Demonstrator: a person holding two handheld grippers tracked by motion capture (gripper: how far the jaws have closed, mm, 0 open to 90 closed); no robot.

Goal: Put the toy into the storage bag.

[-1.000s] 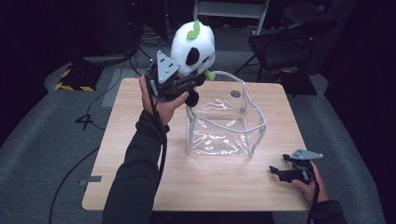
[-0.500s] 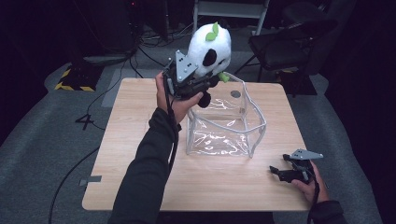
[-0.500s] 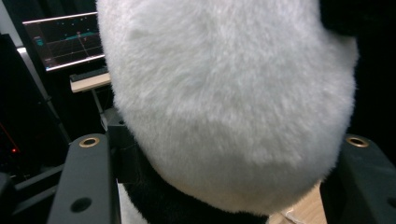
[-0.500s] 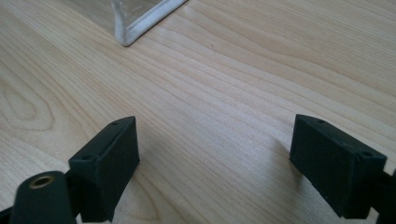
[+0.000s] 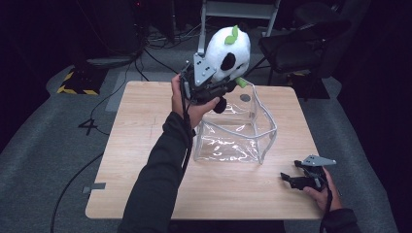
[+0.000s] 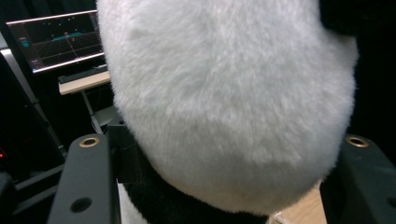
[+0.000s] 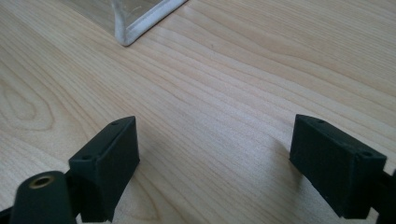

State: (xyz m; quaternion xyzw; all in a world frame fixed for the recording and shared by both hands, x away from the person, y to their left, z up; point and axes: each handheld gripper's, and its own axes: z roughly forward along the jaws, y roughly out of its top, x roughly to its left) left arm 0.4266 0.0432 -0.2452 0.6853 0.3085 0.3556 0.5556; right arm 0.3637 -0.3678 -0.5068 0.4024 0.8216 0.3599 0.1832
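— Moved since the earlier frame: what is recorded?

— Item one, the plush panda (image 5: 227, 57): carried to the right across the far side of the table (image 5: 145, 145), from beyond the far left corner of the clear bag (image 5: 236, 132) to a place above its far rim. Item two, the left gripper (image 5: 214, 90): shifted along with it. Item three, the right gripper (image 5: 297, 178): kept where it was, near the front right corner.

— How are the jaws of the left gripper entered?

— Pinched on the plush panda (image 6: 224, 102). In the left gripper view white fur is seen bulging between the two black jaws, with a black patch below it.

— And the right one?

— Spread wide, nothing between them. In the right gripper view bare wood (image 7: 224, 93) is seen between the jaws, and a white-edged corner of the clear bag (image 7: 135, 28) is noted farther off.

— Where is the panda listed?

— Held in the air, upright, green sprout on top, just over the far left part of the bag's open mouth. Contact with the rim cannot be told.

— The bag?

— Stood open at the middle of the table, well apart from the right gripper.
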